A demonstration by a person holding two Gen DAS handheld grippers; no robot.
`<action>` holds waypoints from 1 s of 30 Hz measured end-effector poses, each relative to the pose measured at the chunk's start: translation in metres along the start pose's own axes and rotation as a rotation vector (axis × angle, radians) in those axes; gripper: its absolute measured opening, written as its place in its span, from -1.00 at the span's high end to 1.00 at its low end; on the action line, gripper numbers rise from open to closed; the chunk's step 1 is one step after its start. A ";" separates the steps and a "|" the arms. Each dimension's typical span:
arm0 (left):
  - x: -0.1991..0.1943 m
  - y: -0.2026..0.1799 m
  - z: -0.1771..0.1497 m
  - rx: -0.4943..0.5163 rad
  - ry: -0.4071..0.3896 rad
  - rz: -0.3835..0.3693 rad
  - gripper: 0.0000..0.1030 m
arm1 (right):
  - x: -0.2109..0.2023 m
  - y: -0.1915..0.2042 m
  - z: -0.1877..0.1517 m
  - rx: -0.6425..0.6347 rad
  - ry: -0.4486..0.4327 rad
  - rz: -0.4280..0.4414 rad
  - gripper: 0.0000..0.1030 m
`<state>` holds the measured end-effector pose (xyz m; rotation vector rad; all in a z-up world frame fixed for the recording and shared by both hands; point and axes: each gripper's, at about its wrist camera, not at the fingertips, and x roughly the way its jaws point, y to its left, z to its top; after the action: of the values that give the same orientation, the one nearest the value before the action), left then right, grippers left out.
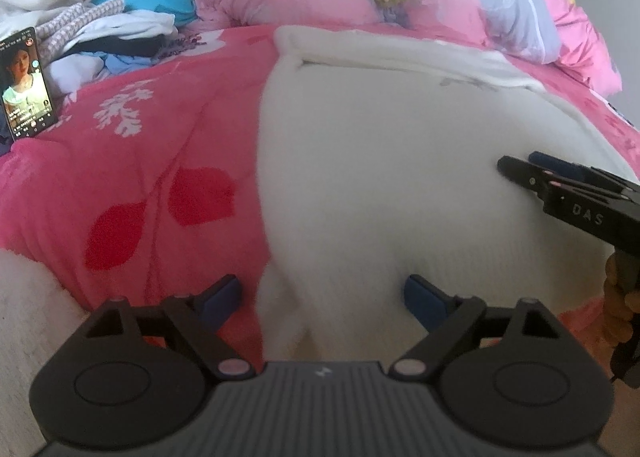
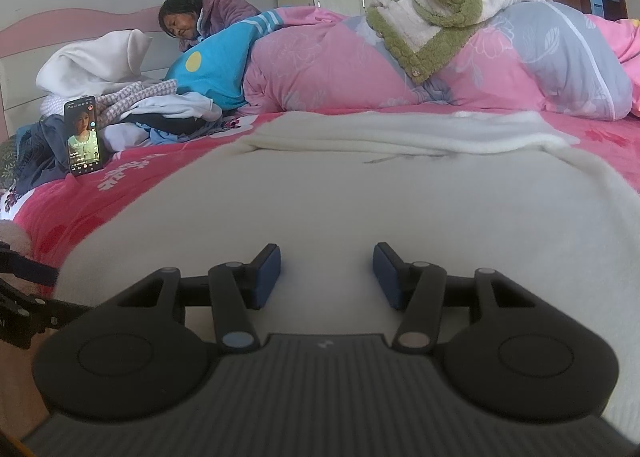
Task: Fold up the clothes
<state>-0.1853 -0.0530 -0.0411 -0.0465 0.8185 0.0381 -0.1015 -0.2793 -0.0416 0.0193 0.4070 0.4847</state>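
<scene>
White knit garment (image 1: pixel 400 161): spread flat on pink bedspread (image 1: pixel 140 177). Soft, light, limp, likely stretchy; grasp near hem corners. Left gripper (image 1: pixel 320 297): jaws apart, empty. Right gripper (image 2: pixel 326 273): jaws apart, empty.

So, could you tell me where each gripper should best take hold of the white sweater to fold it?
Probably the near hem of the white sweater, from the bed's front edge. It lies flat, hem toward both open grippers: left gripper at the hem's left corner, right gripper further right.
</scene>
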 end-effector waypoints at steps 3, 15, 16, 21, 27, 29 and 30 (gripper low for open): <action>0.000 0.000 0.000 -0.005 0.005 -0.004 -0.76 | 0.000 -0.001 0.000 -0.001 -0.001 0.000 0.00; 0.001 0.003 0.000 -0.018 0.009 -0.021 -0.75 | 0.000 0.000 -0.001 -0.006 0.001 -0.003 0.00; 0.001 0.004 0.000 -0.022 0.006 -0.024 -0.73 | 0.000 0.001 -0.001 -0.007 0.001 -0.004 0.00; -0.002 0.013 -0.002 -0.060 -0.025 -0.056 -0.52 | 0.000 0.001 0.000 -0.009 0.007 -0.007 0.00; -0.004 0.025 -0.005 -0.085 -0.046 -0.101 -0.36 | 0.000 0.002 0.001 -0.013 0.013 -0.011 -0.01; -0.004 0.029 -0.006 -0.088 -0.044 -0.128 -0.38 | 0.001 0.002 0.001 -0.013 0.015 -0.012 -0.01; -0.003 0.031 -0.006 -0.086 -0.044 -0.143 -0.43 | 0.001 0.002 0.001 -0.013 0.016 -0.013 -0.01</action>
<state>-0.1937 -0.0227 -0.0437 -0.1847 0.7676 -0.0608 -0.1014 -0.2773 -0.0403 0.0000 0.4190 0.4751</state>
